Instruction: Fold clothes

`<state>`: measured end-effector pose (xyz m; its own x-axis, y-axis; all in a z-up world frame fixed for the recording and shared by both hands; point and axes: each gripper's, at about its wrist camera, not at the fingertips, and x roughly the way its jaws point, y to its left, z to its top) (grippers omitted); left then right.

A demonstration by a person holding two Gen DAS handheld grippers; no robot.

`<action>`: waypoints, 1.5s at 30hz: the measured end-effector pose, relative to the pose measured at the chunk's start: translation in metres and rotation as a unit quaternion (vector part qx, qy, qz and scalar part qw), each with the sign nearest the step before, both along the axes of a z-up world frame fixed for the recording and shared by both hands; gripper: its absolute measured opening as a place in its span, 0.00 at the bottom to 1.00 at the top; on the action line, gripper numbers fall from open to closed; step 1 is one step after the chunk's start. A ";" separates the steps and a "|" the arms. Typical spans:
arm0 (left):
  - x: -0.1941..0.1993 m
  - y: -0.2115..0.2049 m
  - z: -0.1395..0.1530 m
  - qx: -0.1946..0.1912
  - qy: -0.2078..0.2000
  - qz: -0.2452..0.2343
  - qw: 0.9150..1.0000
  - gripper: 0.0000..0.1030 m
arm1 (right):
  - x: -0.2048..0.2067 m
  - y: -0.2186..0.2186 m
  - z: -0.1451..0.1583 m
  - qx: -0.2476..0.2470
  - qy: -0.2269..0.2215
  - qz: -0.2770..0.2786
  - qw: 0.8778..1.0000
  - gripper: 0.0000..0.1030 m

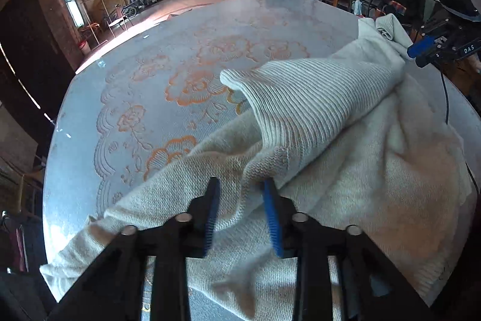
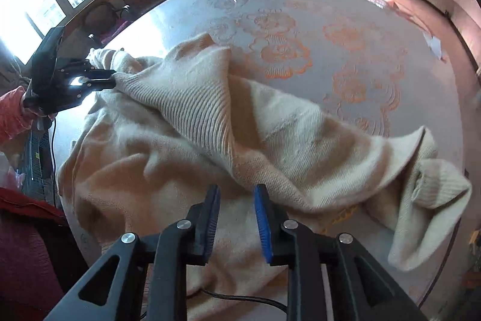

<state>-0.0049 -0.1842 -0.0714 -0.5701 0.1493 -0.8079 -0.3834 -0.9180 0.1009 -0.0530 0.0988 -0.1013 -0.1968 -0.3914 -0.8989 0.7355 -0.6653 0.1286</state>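
Sweater [image 1: 315,116]: a cream knitted piece was seen lying crumpled on the tabletop [image 1: 150,80], on the side nearer to both cameras.
Ribbed part [image 1: 300,98]: it was raised up into a ridge across the middle of the sweater, above the flat lying cloth.
Cuff [image 2: 442,185]: one sleeve end was found at the far right of the right wrist view, folded over itself.
Left gripper [image 1: 240,181]: the fingers were held apart; a fold of the cloth stood up between them, but no pressing on it was seen.
Right gripper [image 2: 237,187]: the fingers were parted by a narrower gap, and only the cloth below was seen through it.
Tabletop surface: it was covered with a pale cloth, printed with orange flowers.
Cable [image 2: 240,298]: a thin black wire was laid over the near edge of the sweater.
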 end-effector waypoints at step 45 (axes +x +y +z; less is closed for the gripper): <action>0.039 0.006 0.232 0.035 0.315 0.106 0.943 0.07 | 0.050 -0.005 0.255 -0.178 0.310 -0.119 0.926 0.05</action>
<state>0.0338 -0.1784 0.1604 -0.9562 0.0176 -0.2923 -0.0742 -0.9802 0.1836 -0.0028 0.0938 0.1540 -0.7510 -0.5202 -0.4066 0.5793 -0.8146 -0.0277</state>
